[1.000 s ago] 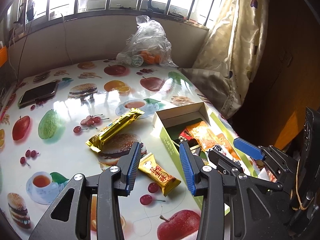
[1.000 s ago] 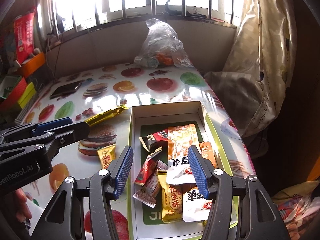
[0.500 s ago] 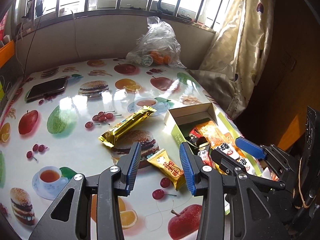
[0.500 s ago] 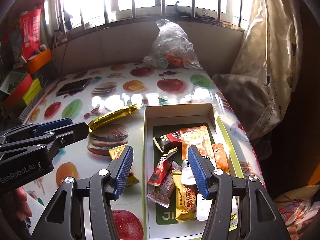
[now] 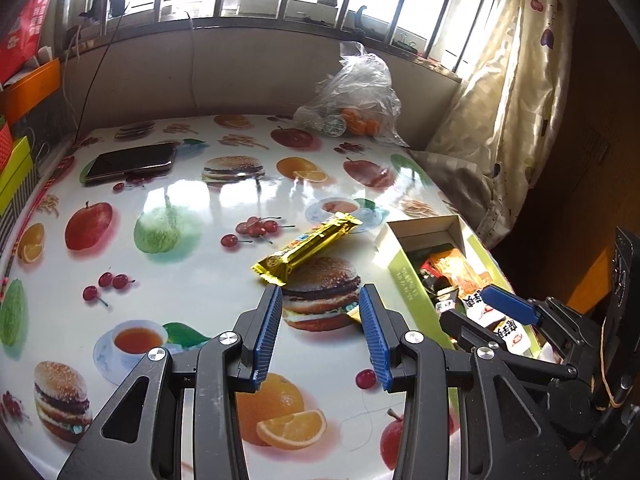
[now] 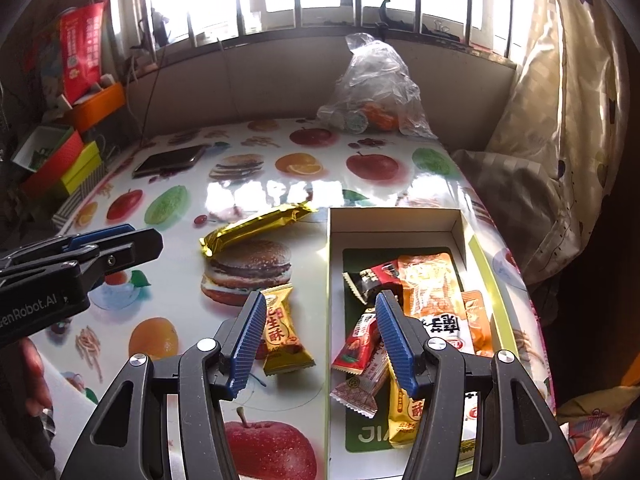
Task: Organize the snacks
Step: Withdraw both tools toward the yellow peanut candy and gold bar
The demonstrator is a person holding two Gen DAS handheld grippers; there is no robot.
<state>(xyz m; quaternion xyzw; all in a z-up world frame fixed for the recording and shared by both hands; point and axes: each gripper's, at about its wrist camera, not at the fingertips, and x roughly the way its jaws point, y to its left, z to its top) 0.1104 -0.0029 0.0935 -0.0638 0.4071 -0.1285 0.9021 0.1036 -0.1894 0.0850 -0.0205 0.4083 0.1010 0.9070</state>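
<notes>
Both claws hang empty: the left claw (image 5: 319,336) moderately parted, the right claw (image 6: 318,344) wide. Since earlier, both have shifted left; the yellow snack packet (image 6: 283,330) lies on the counter (image 6: 168,304), left of the box (image 6: 329,280).

Two handheld grippers, both matte black plastic with triangular cut-outs in their arms. The left gripper (image 5: 320,336) has two fingers faced with ribbed blue pads (image 5: 267,334), and round silver screws (image 5: 227,337) at the pivots. The right gripper (image 6: 318,340) matches it, blue pads (image 6: 394,344) and silver screws (image 6: 436,344) alike. White lettering (image 6: 30,310) reading "enRobot.AI" runs along the left gripper's side, at nine o'clock in the right wrist view.
</notes>
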